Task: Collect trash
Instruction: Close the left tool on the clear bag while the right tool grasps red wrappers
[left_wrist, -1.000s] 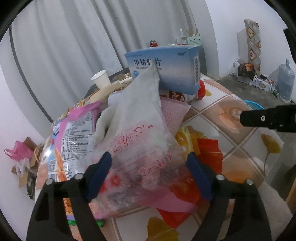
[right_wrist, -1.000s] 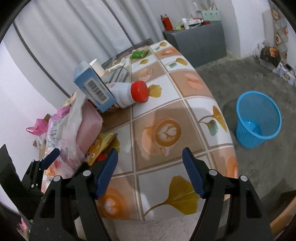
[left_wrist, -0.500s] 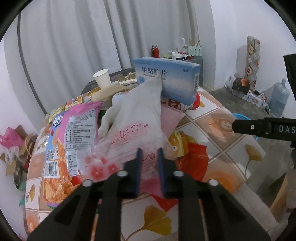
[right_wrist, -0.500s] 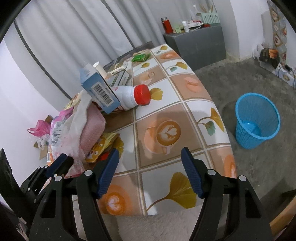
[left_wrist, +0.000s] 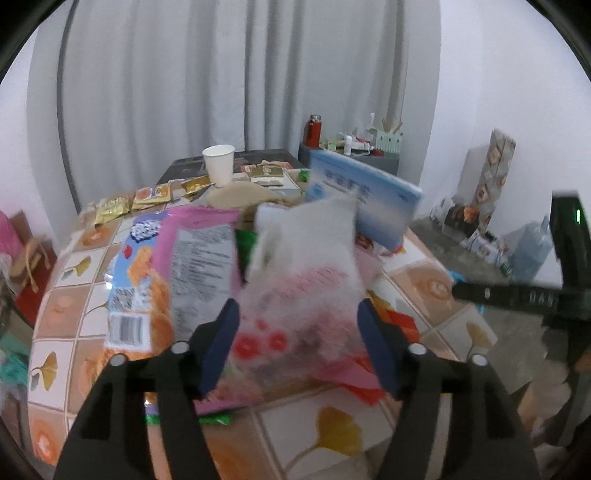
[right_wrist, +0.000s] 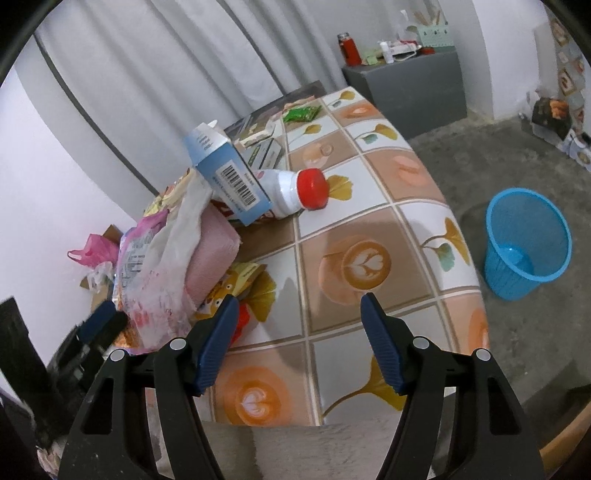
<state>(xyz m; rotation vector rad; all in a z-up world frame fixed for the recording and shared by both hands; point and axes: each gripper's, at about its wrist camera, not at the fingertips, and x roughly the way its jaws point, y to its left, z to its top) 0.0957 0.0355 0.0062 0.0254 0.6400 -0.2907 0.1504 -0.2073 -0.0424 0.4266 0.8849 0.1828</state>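
Half a second ago my left gripper (left_wrist: 297, 347) was pinched shut; now its jaws are spread around the clear plastic bag (left_wrist: 306, 280) at twelve o'clock. I should close lower on it, then carry it to the blue bin (right_wrist: 524, 243). My right gripper (right_wrist: 299, 343) hangs spread, empty.

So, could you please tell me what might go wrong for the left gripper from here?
The left gripper is open around the crumpled plastic bag, so the bag may slip out. The blue box leans on the pile by the bottle; tugging the bag could topple it. The bin stands on the floor well off the table.
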